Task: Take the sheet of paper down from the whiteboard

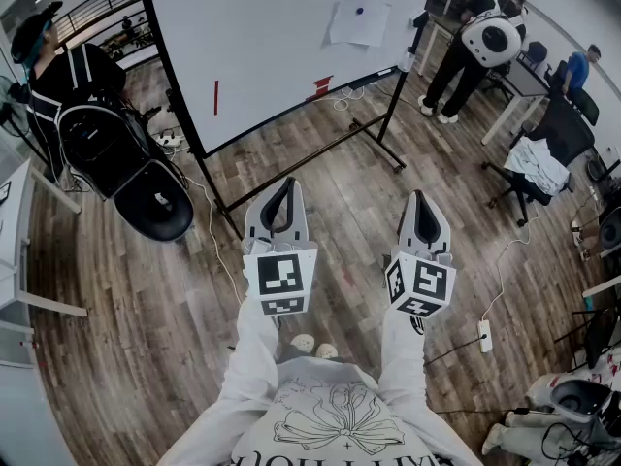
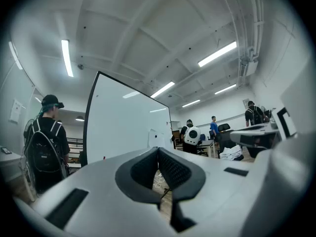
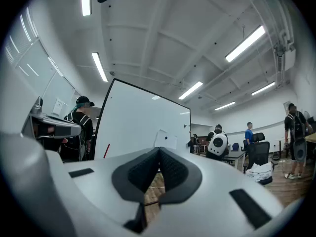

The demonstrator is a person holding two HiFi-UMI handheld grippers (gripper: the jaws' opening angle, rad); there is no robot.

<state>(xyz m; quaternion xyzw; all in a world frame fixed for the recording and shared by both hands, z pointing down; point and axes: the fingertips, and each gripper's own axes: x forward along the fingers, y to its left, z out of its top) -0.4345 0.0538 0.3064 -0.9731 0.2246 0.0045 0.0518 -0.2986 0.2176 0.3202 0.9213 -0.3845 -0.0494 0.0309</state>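
A white sheet of paper hangs on the whiteboard, pinned by a dark magnet near its top. The board stands on a black wheeled frame some way ahead of me. My left gripper and right gripper are held level side by side over the wood floor, well short of the board. Both are shut with nothing between the jaws. The paper shows small beyond the left gripper, and the same paper sits just above the right gripper.
A person with a black backpack stands at the board's left end. Other people stand by desks and office chairs to the right. Cables and a power strip lie on the floor.
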